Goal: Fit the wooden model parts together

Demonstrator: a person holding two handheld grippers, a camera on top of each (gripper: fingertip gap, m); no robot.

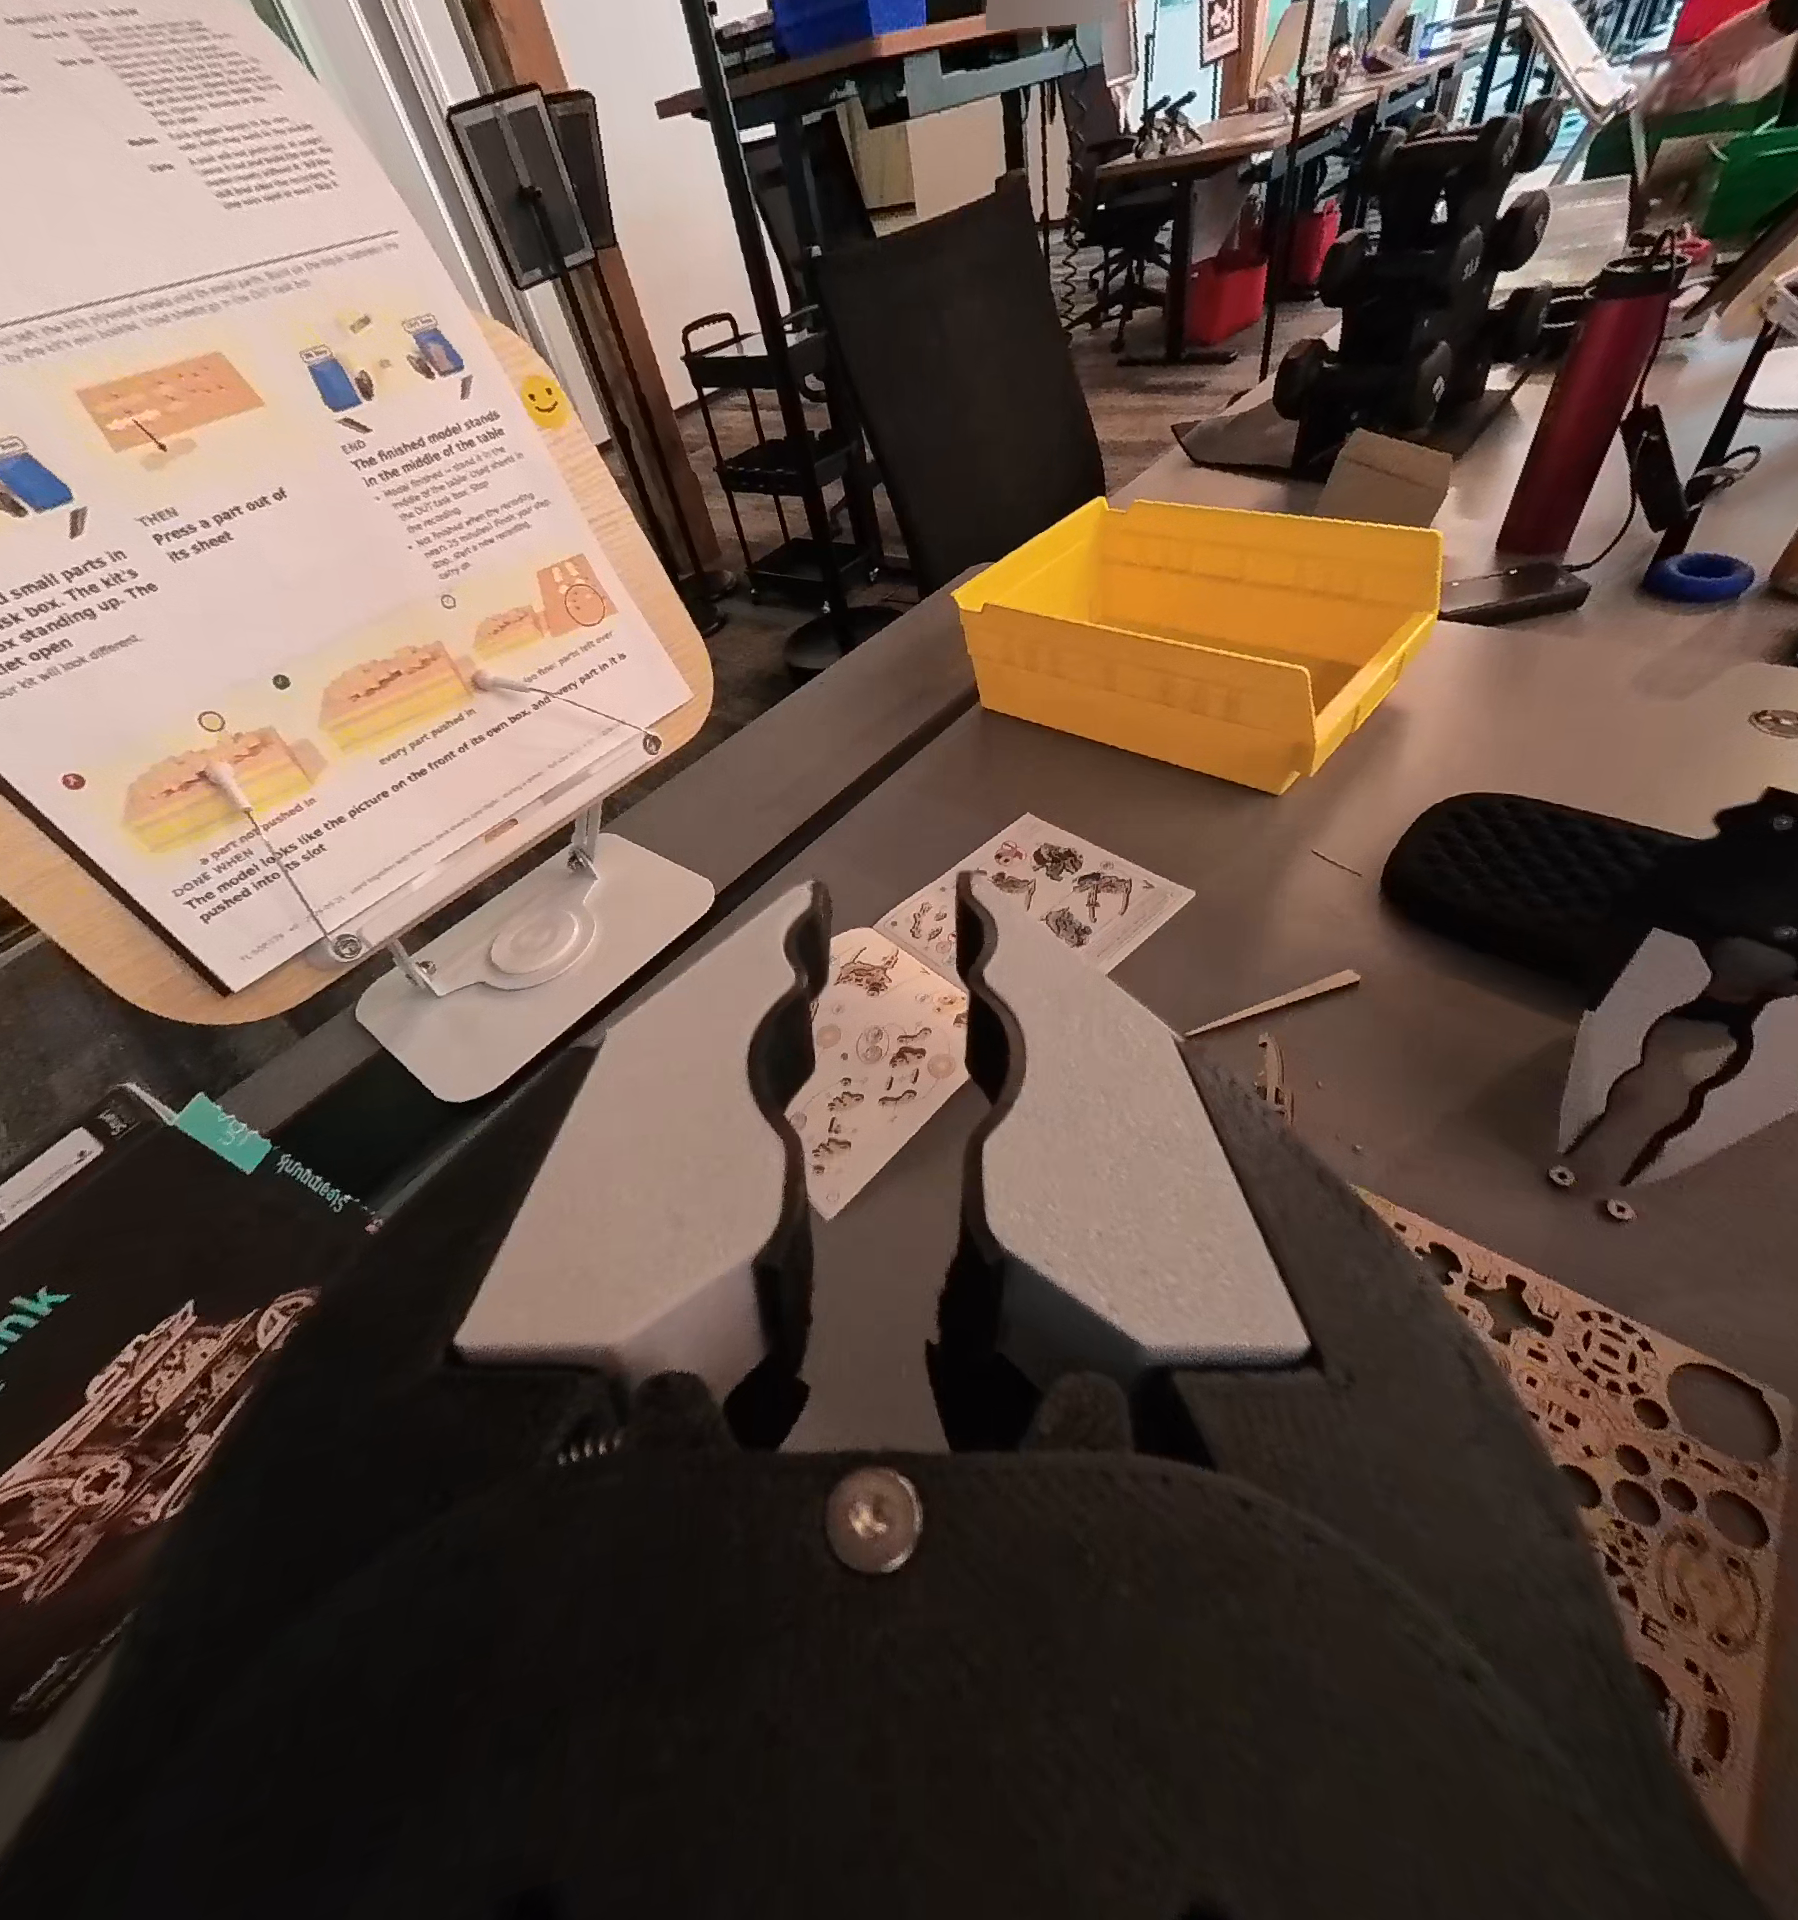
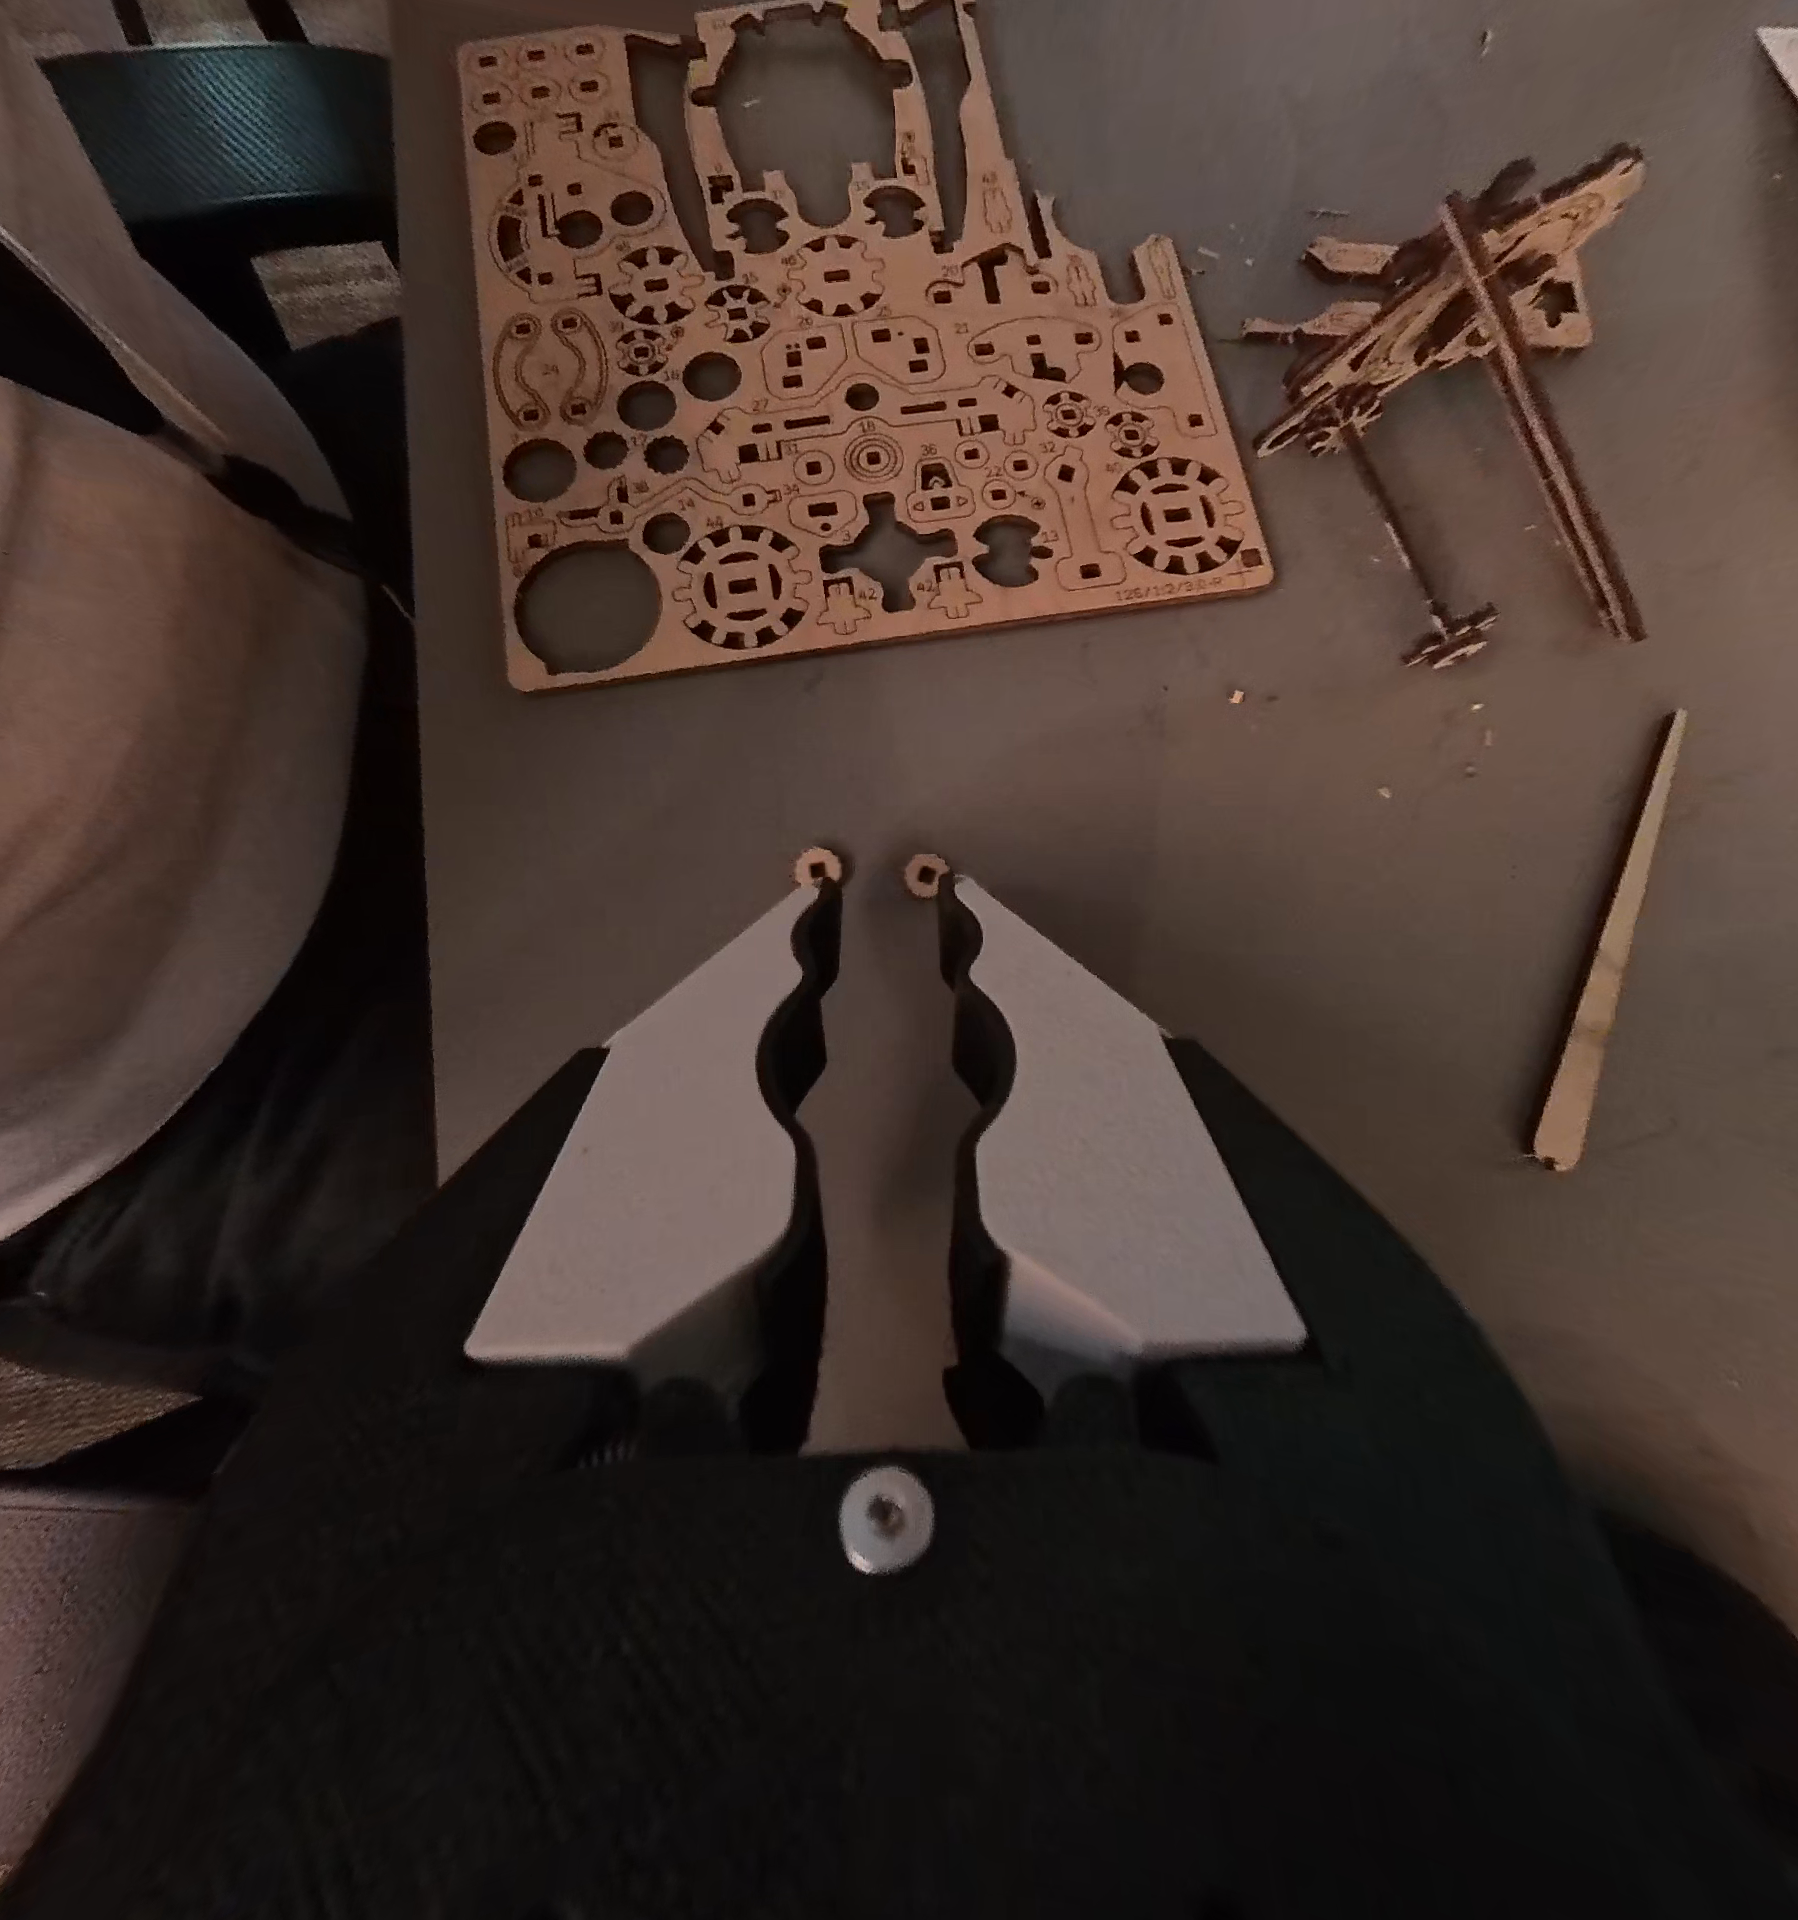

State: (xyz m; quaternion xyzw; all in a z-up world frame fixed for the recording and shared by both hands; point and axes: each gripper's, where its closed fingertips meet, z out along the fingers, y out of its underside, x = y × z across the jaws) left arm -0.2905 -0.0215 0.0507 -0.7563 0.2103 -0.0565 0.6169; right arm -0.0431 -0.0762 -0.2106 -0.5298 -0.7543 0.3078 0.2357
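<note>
**Both claws empty over the grey table**

My left claw [image 1: 893, 904] hangs with jaws parted, nothing between them. It covers part of the folded instruction leaflet [image 1: 1040, 914]. The kit box [image 1: 95, 1455] is cut off at the frame edge; it carries print, as does the sheet on the stand [image 1: 251, 468].

My right claw [image 2: 879, 883] is spread too, empty, tips just short of two small wooden rings [image 2: 820, 864]. Beyond the rings lies the punched part sheet [image 2: 853, 416]; right of that sheet, the half-built model [image 2: 1446, 312] and a wooden stick [image 2: 1612, 935]. Yellow bin [image 1: 1186, 644] sits farther back; office clutter behind.
</note>
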